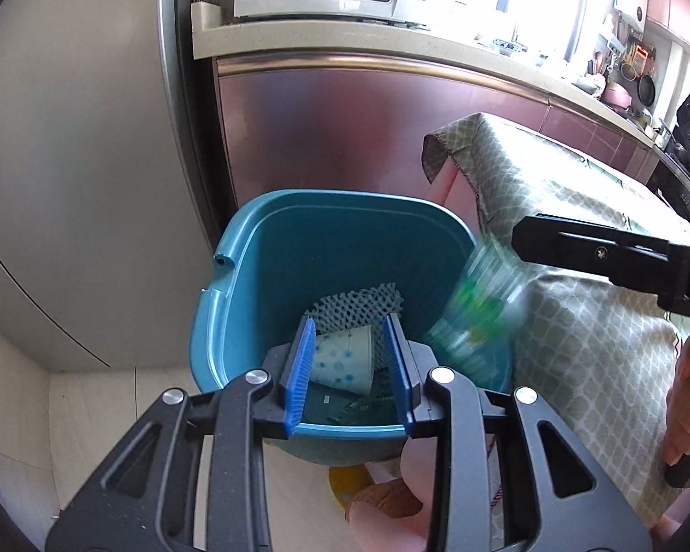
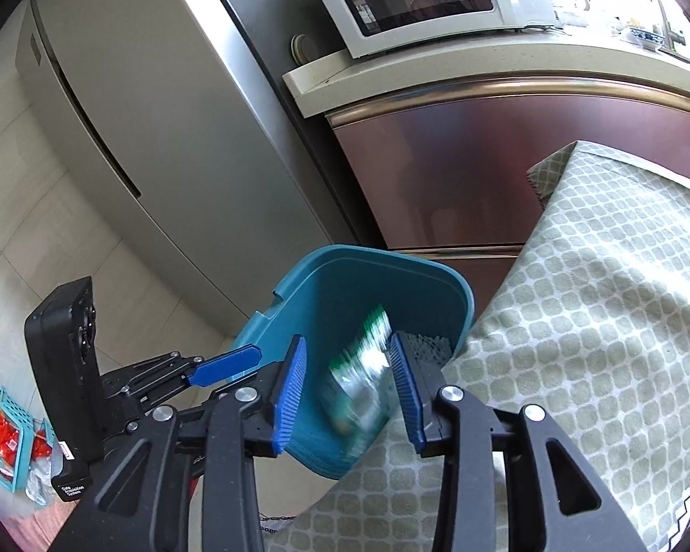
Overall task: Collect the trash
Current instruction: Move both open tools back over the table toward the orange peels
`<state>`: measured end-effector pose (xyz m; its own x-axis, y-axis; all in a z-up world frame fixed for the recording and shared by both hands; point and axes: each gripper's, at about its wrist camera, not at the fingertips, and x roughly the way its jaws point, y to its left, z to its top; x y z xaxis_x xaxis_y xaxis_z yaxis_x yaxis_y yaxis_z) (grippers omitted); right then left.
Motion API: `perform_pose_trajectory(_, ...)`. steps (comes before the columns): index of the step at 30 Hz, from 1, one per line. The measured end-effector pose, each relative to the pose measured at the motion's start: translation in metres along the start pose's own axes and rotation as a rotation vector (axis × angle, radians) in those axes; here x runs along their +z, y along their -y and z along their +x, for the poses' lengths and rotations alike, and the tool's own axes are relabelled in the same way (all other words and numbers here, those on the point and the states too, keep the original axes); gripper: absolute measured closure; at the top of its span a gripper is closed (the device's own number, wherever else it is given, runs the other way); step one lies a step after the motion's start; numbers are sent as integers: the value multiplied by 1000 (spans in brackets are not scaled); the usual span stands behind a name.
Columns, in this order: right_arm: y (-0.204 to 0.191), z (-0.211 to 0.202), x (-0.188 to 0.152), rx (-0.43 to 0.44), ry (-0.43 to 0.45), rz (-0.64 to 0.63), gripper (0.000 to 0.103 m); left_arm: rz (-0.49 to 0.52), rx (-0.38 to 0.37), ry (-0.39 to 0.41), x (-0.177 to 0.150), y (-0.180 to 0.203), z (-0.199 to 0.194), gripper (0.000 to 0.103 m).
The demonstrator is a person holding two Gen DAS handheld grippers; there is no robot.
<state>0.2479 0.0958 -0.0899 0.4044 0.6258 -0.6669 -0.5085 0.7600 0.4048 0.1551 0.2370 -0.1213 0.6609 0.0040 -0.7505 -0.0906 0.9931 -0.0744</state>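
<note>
- While a blurred clear bottle with green label (image 2: 361,382) drops between the parted fingers of the right gripper (image 2: 352,386), the release step is in hand, low centre of frame.
- Left gripper (image 1: 348,375) is spread, empty, above the teal bin (image 1: 253,248) holding a paper cup (image 1: 345,359).
- Next calls for fetching more trash.
- Bottle label is unreadable.
</note>
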Motion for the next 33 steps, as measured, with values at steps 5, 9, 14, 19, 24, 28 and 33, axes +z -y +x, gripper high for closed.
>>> perform_pose_trajectory(5, 6, -11, -2, 3, 21, 12, 62, 8, -14, 34, 0, 6, -15, 70)
perform_pose_trajectory(9, 8, -28, -6, 7, 46, 7, 62, 15, -38, 70, 0, 12, -31, 68)
perform_pose_trajectory(14, 12, -62, -15, -3, 98, -14, 62, 41, -84, 123, -1, 28, -53, 63)
perform_pose_trajectory(19, 18, -107, -33, -51, 157, -29, 62, 83, -166, 156, 0, 57, -68, 58)
perform_pose_trajectory(24, 31, -159, -56, -127, 226, -2, 61, 145, -262, 172, 0, 102, -78, 56)
perform_pose_trajectory(28, 52, -203, -77, -203, 282, 45, 61, 205, -339, 166, -3, 145, -82, 56)
perform_pose_trajectory(33, 88, -254, -104, -314, 341, 129, 61, 279, -423, 146, -12, 202, -87, 56)
